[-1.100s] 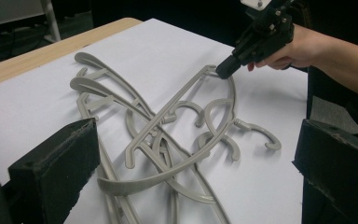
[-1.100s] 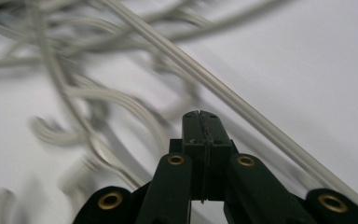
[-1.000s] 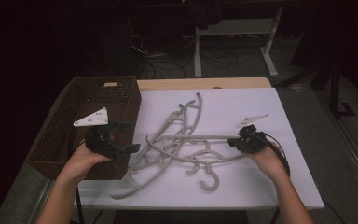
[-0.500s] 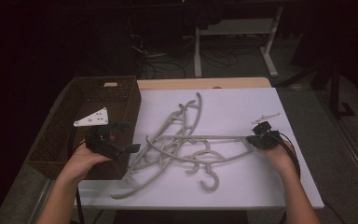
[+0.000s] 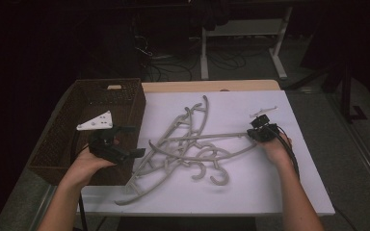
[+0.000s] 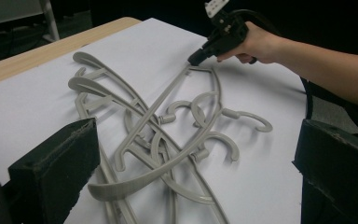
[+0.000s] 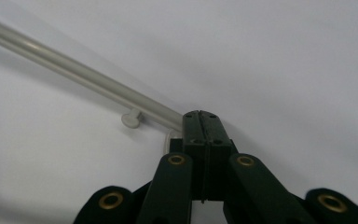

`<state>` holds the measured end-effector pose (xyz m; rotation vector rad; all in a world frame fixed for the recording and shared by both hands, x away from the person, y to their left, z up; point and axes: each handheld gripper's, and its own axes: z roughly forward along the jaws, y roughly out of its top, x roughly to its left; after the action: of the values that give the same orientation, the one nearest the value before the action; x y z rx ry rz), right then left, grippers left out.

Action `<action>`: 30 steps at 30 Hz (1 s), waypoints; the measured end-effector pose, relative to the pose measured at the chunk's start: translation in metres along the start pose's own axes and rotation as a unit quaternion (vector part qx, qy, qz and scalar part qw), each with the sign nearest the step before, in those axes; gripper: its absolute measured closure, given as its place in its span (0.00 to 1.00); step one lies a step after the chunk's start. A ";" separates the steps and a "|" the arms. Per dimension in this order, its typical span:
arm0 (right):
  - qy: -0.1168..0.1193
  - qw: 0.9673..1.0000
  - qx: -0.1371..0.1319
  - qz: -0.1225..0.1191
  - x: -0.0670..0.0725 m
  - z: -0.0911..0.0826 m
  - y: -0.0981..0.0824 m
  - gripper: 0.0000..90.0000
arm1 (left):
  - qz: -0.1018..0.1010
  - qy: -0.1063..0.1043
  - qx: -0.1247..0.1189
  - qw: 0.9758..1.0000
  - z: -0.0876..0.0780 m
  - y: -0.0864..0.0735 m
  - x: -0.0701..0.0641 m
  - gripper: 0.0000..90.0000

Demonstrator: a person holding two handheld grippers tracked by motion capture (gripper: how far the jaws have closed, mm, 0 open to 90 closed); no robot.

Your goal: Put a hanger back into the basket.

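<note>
Several grey plastic hangers [image 5: 173, 159] lie tangled on the white table top [image 5: 270, 192]. My right gripper [image 5: 253, 135] is at the pile's right side, shut on the end of one hanger's straight bar [image 5: 207, 136]. In the right gripper view the closed jaws [image 7: 200, 120] pinch that bar [image 7: 74, 70] where it ends, low over the white surface. The left gripper view shows that gripper [image 6: 194, 58] and the bar [image 6: 163, 105] running back into the pile. My left gripper [image 5: 131, 141] hovers open beside the basket, jaws wide apart [image 6: 196, 186] and holding nothing.
A dark woven basket [image 5: 137, 103] stands at the table's left, right behind my left hand. The table's wooden far edge [image 5: 212, 85] borders a dark floor with desk legs and cables. Bare white surface lies right of and in front of the pile.
My right gripper has drawn to the right and a little farther away, pulling the gripped hanger's end out of the pile. The left gripper has stayed put.
</note>
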<state>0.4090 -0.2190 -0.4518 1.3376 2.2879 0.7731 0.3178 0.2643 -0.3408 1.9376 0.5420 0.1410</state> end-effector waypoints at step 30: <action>0.067 0.994 -0.069 0.060 0.005 -0.036 0.006 0.40 | 0.030 -0.041 0.023 0.998 0.054 0.028 -0.032 0.00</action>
<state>0.3899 -0.2217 -0.4203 1.4079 2.2224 1.0701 0.3166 0.1958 -0.3343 1.9969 0.4352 0.0868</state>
